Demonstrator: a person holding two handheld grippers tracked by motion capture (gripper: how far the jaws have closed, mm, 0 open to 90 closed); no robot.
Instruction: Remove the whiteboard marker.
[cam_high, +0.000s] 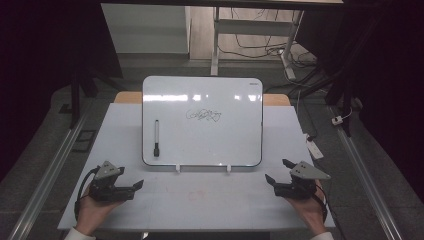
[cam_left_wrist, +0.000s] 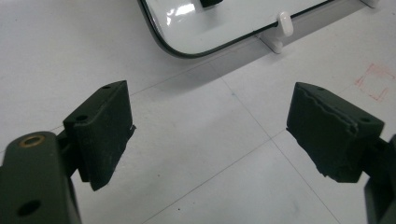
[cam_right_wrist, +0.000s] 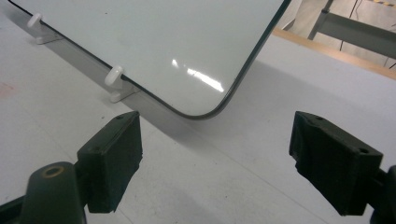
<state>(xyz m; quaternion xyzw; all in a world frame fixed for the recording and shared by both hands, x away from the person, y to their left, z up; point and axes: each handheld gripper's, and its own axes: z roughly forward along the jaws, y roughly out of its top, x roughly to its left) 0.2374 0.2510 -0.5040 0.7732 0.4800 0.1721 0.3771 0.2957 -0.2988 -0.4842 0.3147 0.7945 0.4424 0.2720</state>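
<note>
- Left gripper and right gripper: rested on the table, jaws held wide apart, nothing between them.
- Board: propped on two white clips just beyond both grippers; scribble seen at its centre.
- Marker: laid on the board's left side, cap end nearest; well apart from either gripper.
- Likely step: marker to be fetched. Best approached from above by the left gripper, jaws squared across the barrel, board left unpushed.

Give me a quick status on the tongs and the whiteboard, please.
Left tongs open, right tongs open, both empty, resting near table edge. Whiteboard propped on its stand, scribble mid-board, marker stuck at left. Nothing in the way.
</note>
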